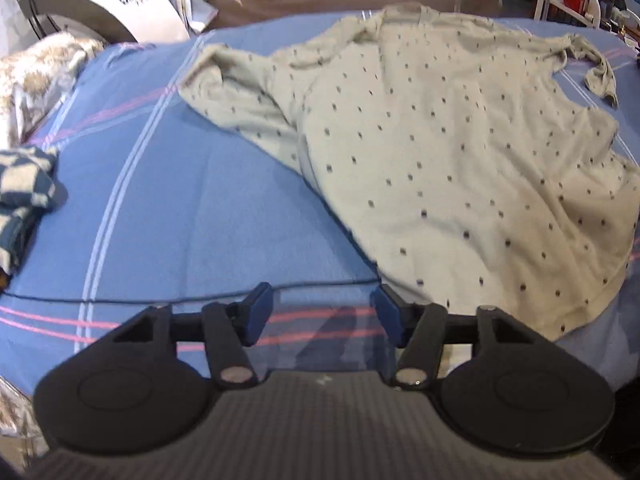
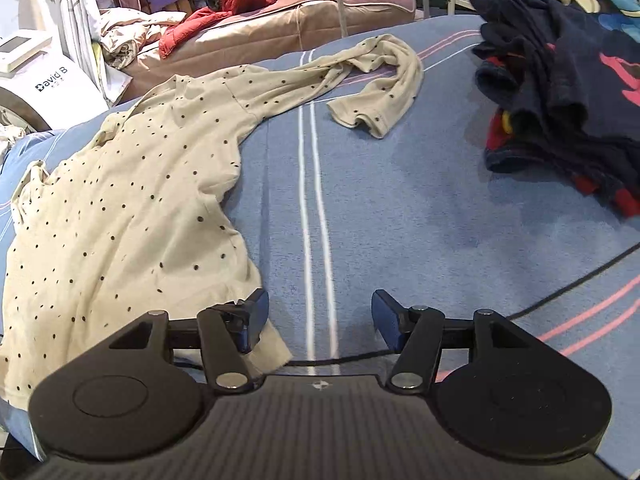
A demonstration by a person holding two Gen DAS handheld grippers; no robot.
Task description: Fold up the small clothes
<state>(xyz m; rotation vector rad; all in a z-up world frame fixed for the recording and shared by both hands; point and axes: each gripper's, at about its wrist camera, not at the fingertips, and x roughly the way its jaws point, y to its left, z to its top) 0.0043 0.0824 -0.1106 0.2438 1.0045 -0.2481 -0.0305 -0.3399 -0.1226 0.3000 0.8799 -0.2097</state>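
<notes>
A cream long-sleeved shirt with dark dots (image 1: 448, 152) lies spread on the blue striped bedsheet (image 1: 192, 208). In the right wrist view the shirt (image 2: 128, 208) fills the left side, with one sleeve (image 2: 380, 76) curled toward the far middle. My left gripper (image 1: 322, 316) is open and empty, just left of the shirt's near hem. My right gripper (image 2: 320, 320) is open and empty, with its left finger over the shirt's near right hem corner.
A pile of dark navy and red clothes (image 2: 568, 92) lies at the right. A blue and white checked cloth (image 1: 24, 188) lies at the left edge. A thin black cable (image 1: 120, 300) crosses the sheet near the grippers. Another bed with red clothing (image 2: 240, 4) stands behind.
</notes>
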